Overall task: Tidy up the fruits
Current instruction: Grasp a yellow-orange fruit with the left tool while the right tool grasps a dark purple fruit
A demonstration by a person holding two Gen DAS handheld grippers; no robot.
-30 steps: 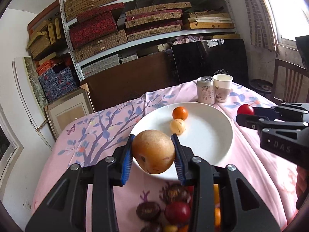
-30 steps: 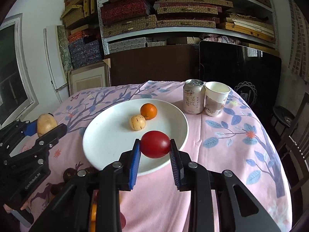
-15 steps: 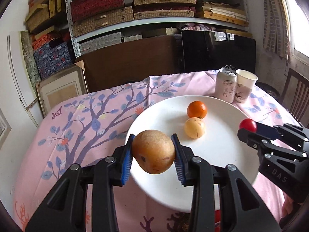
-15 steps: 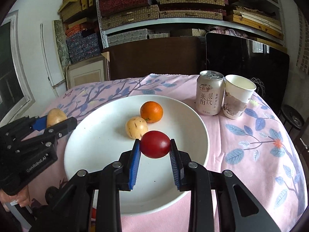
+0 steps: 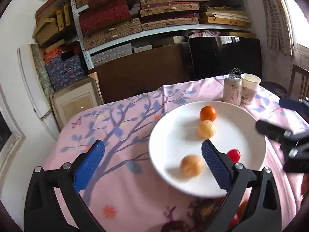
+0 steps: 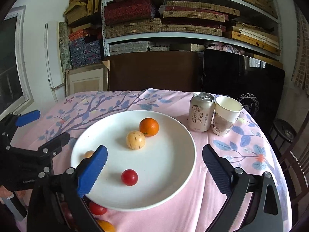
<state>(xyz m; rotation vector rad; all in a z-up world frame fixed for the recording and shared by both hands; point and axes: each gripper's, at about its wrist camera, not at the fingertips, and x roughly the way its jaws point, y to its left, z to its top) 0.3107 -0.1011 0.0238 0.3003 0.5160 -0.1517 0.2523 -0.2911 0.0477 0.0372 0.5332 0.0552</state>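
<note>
Ahead of the tongs, behind the table with its pink flowered cloth (image 6: pixel 227 183), a metal shelf unit (image 6: pixel 189 36) covers the back wall and carries many flat woven boxes in brown, red and tan. Under it stands a dark brown board (image 6: pixel 154 71), and to the right of it a black glossy panel (image 6: pixel 241 77). To the left a framed picture (image 6: pixel 87 81) leans near the white wall (image 5: pixel 17 29). Far right, daylight comes through a window (image 5: pixel 301 19), and a dark wooden chair (image 6: pixel 293 164) stands beside the table.
</note>
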